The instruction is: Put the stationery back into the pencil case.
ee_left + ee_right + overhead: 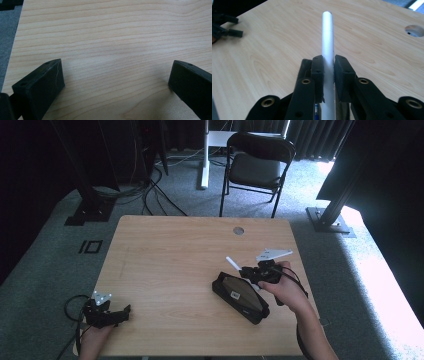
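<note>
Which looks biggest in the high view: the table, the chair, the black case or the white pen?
1. Table
2. Chair, though it stands farther from the camera
3. Black case
4. White pen, held by the right gripper

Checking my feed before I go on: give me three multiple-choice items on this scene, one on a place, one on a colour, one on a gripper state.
1. Where does the black case lie?
A. table's right half
B. floor
C. chair

2. What colour is the pen in the right gripper?
A. red
B. white
C. green

3. How is the left gripper?
A. shut on a pen
B. shut on nothing
C. open

Answers: A, the case rests on the wood near the right hand; B, the barrel is white; C, its jaws stand wide apart over bare wood.
</note>
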The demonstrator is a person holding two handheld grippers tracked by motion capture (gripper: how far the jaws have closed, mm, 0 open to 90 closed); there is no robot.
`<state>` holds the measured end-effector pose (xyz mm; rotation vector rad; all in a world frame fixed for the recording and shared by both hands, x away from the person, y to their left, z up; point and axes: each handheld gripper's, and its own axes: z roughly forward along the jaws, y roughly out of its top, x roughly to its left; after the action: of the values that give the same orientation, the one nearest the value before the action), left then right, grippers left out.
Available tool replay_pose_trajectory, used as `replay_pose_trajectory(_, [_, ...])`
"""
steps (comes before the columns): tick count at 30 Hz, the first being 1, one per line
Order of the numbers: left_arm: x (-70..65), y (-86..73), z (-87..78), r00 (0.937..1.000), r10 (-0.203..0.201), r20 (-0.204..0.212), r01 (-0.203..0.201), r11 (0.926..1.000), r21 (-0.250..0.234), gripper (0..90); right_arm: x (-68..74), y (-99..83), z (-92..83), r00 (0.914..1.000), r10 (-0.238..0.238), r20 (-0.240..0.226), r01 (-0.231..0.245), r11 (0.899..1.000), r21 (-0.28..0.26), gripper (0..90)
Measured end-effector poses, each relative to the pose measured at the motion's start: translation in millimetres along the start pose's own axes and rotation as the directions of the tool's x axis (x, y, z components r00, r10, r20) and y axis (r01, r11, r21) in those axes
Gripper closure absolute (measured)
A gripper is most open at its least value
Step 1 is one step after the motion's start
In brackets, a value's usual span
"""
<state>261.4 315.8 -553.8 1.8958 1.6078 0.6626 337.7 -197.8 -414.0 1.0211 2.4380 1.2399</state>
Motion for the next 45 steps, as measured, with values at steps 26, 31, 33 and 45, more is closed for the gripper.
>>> replay_pose_trajectory(26, [-0.1, 0.0, 0.0, 1.0, -0.001, 0.0, 0.001, 1.0, 0.0, 0.4, 3.6, -33.2, 37.3, 0.9986, -0.033, -0.041, 0.039, 0.986, 0.164, 78.5])
replay_pose_trajectory(31, [-0.1, 0.0, 0.0, 1.0, -0.001, 0.0, 0.001, 1.0, 0.0, 0.4, 3.8, -36.7, 42.7, 0.9989, -0.031, -0.035, 0.037, 0.982, 0.187, 78.5])
replay_pose_trajectory(33, [-0.1, 0.0, 0.0, 1.0, -0.001, 0.0, 0.001, 1.0, 0.0, 0.4, 4.5, -38.4, 45.4, 0.9987, -0.036, -0.037, 0.043, 0.977, 0.21, 78.5])
replay_pose_trajectory(45, [-0.2, 0.0, 0.1, 1.0, -0.002, 0.0, 0.002, 1.0, -0.001, 0.4, 6.0, -44.0, 63.4, 0.9989, -0.036, -0.03, 0.043, 0.959, 0.28, 78.5])
